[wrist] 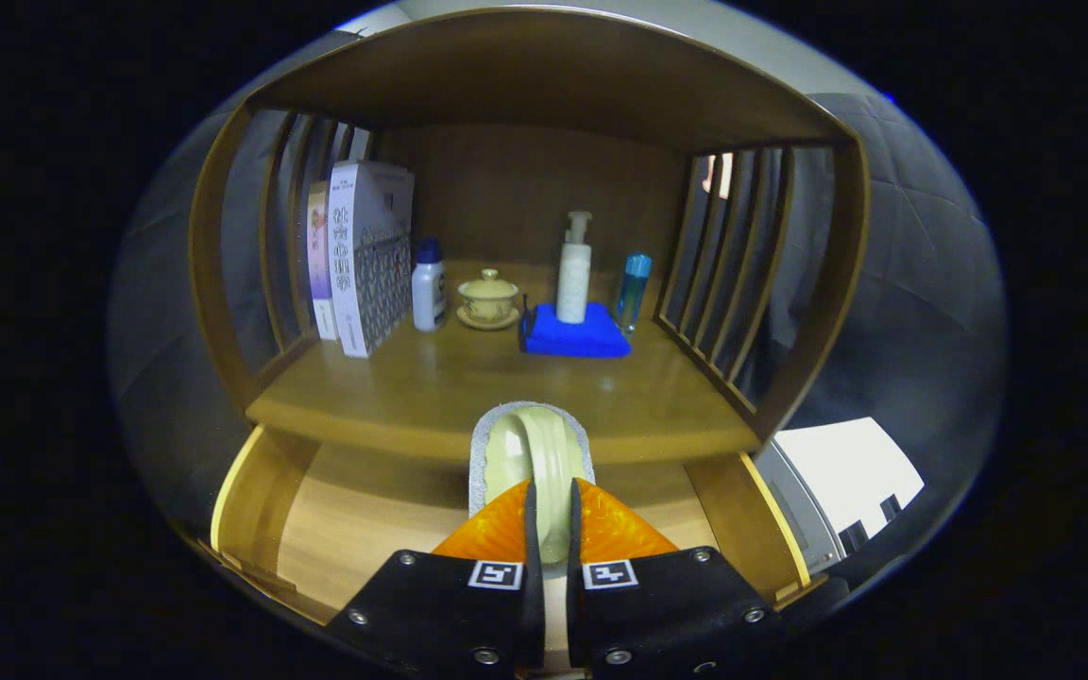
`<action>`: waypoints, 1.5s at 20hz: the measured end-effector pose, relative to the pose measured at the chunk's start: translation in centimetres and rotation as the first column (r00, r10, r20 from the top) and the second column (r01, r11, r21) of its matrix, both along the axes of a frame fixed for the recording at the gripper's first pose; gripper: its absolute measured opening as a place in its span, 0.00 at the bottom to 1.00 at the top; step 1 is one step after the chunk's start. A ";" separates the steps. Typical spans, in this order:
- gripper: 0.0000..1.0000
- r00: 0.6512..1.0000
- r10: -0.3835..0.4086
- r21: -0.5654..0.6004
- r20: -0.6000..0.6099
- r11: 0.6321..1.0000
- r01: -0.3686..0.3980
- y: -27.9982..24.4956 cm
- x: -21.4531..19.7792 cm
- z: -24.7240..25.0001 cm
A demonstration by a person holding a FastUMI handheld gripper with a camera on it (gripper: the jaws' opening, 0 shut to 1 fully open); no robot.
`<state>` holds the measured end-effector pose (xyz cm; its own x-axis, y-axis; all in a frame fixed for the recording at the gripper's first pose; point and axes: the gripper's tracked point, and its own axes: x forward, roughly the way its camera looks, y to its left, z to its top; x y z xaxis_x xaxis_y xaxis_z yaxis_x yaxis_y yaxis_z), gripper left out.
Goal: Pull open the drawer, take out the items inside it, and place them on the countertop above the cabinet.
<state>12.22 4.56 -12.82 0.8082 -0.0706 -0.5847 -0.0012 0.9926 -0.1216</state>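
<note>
Gripper view has the gripper (552, 515) pinched narrow on a pale green sponge (536, 458), lifted above the open drawer (365, 510), just short of the countertop (431, 387). Risk, I'd say: catching the shelf lip and knocking it loose. The fingers hide its lower end and the drawer floor behind them.
</note>
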 end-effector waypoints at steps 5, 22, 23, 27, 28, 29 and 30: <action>0.09 0.999 0.029 -0.024 0.022 0.999 -0.029 0.6 5.1 0.1; 0.24 0.998 0.057 0.019 -0.020 0.998 -0.056 1.4 13.1 -3.5; 0.27 0.997 0.065 0.043 -0.029 0.997 -0.063 1.9 12.9 -3.9; 0.53 0.996 0.081 0.069 0.027 0.994 -0.083 2.3 12.2 -2.3; 0.64 0.995 0.089 0.077 0.047 0.993 -0.092 2.5 11.6 -1.6; 0.74 0.993 0.095 0.088 0.072 0.991 -0.102 2.7 10.9 -0.7; 0.85 0.990 0.096 0.097 0.107 0.990 -0.107 2.7 10.0 0.3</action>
